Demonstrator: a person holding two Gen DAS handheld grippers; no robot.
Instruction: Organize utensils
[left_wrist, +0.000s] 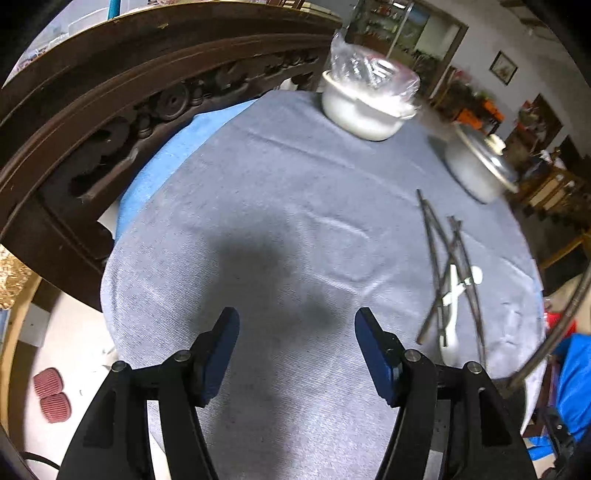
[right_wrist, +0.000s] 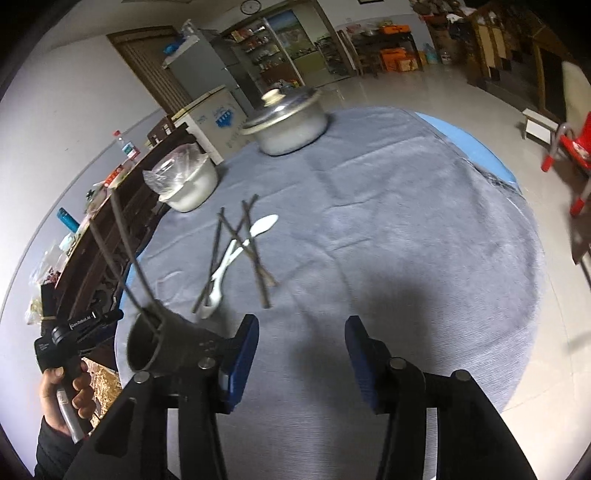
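Round table draped in a grey-blue cloth (right_wrist: 406, 206), seen from both wrists. Left gripper (left_wrist: 297, 325): jaws parted, nothing between them, hanging over bare cloth with the utensil pile off to its right. Right gripper (right_wrist: 301, 332): jaws likewise parted and empty, aimed at cloth just short of the pile.

The utensils lie loose in one heap: several dark chopsticks (right_wrist: 236, 251) crossed over a white plastic spoon (right_wrist: 258, 227), with what appears to be a second white spoon (right_wrist: 216, 291) beneath them. The crossing suggests they were dropped rather than laid, so each must be lifted singly.

A dark cylindrical holder (right_wrist: 147, 347) stands at the near edge, beside the right gripper's left finger, already bearing two long chopsticks (right_wrist: 122, 258) that lean outward; it is probably the collecting vessel, placed close so both hands reach it. The person's hand (right_wrist: 66, 391) grips the left tool's handle.

At the far edge stand a lidded metal pot (right_wrist: 288, 125) and a white bowl (right_wrist: 192, 184) covered by a plastic bag, well apart from the pile.
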